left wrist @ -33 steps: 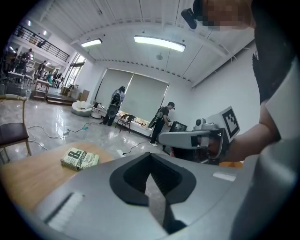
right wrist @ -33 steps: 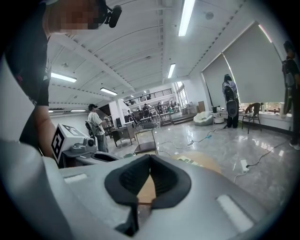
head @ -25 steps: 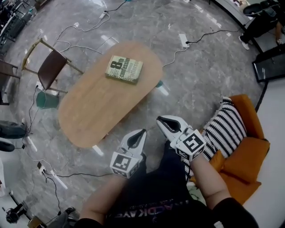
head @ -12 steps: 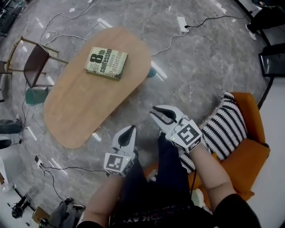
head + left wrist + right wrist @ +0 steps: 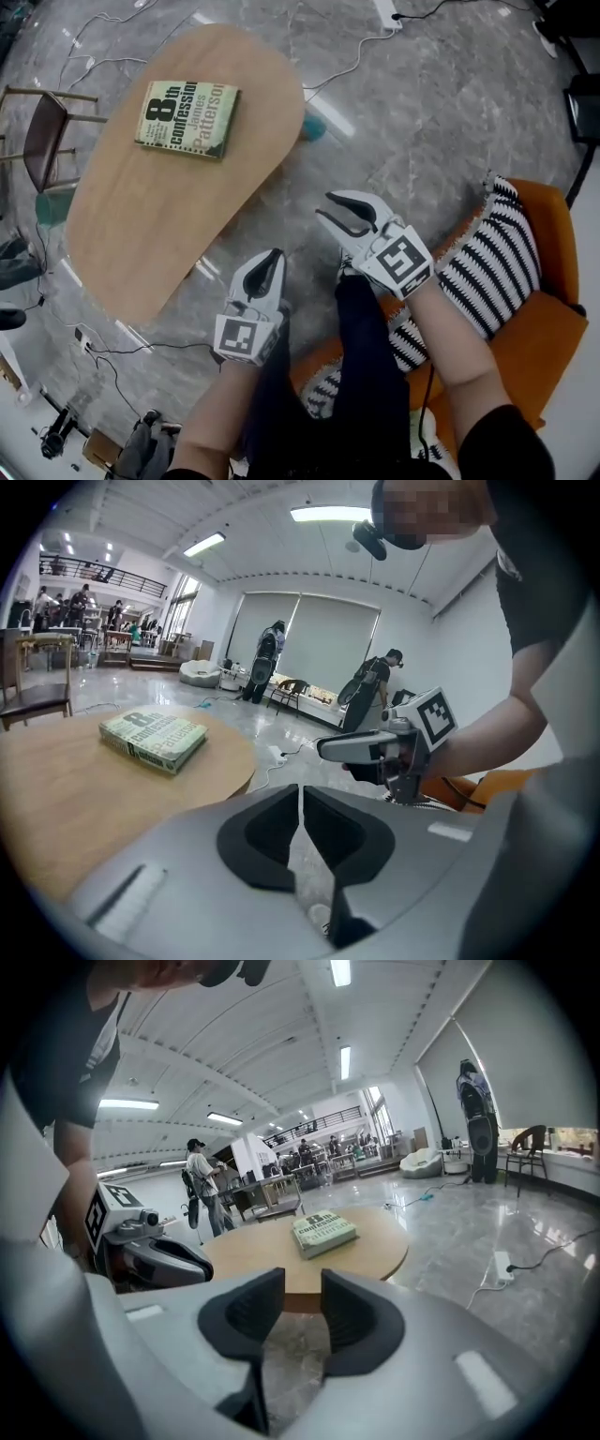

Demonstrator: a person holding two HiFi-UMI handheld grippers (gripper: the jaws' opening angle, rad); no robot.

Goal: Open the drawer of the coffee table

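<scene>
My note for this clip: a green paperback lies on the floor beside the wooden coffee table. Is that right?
No. The paperback lies on top of the coffee table, not on the floor beside it. The head view shows this plainly.

From the head view I am looking straight down on the counter [image 5: 159,216], so its top is hiding whatever front or drawer sits beneath (in the right gripper view only a thin strip of its edge is showing, too small to tell a drawer face). The left edge is cutting off the chair [image 5: 42,141], and the right edge the orange armchair [image 5: 553,319]. The person's right forearm [image 5: 459,366] is covering part of the striped cushion [image 5: 506,262]. The book [image 5: 187,117] is showing small print I cannot read. The background people [image 5: 375,682] are appearing too small to make out.
</scene>
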